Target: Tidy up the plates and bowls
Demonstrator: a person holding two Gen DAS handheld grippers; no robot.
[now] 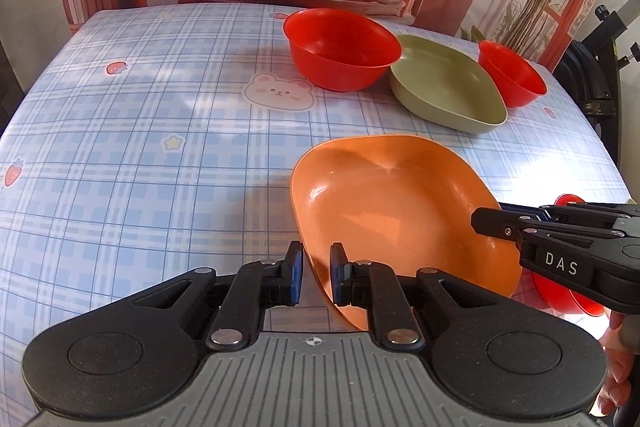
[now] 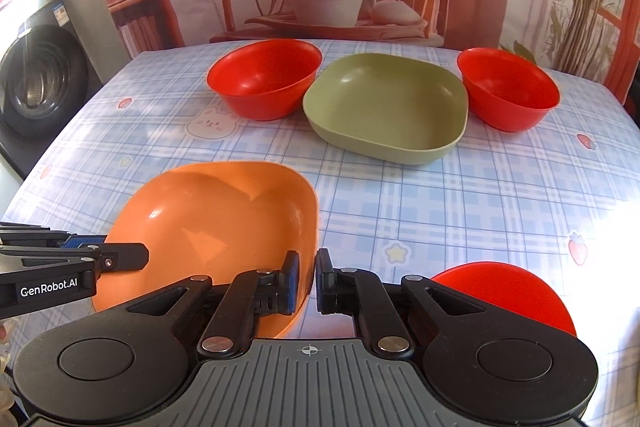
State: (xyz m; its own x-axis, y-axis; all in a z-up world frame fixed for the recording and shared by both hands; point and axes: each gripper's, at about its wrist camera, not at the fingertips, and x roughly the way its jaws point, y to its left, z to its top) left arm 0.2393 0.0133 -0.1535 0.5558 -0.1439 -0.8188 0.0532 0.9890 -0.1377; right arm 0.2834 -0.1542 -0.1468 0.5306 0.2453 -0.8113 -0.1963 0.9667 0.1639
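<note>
Your left claw (image 1: 314, 273) is pinched shut on the near-left rim of the orange plate (image 1: 392, 211); your right claw (image 2: 308, 281) is clamped on its opposite rim. Lift evenly so the plate stays level. Ahead of both claws sit a red bowl (image 2: 264, 79), the green plate (image 2: 386, 105) and another red bowl (image 2: 508, 89); the bench (image 1: 140, 147) left of your left claw is bare.
</note>
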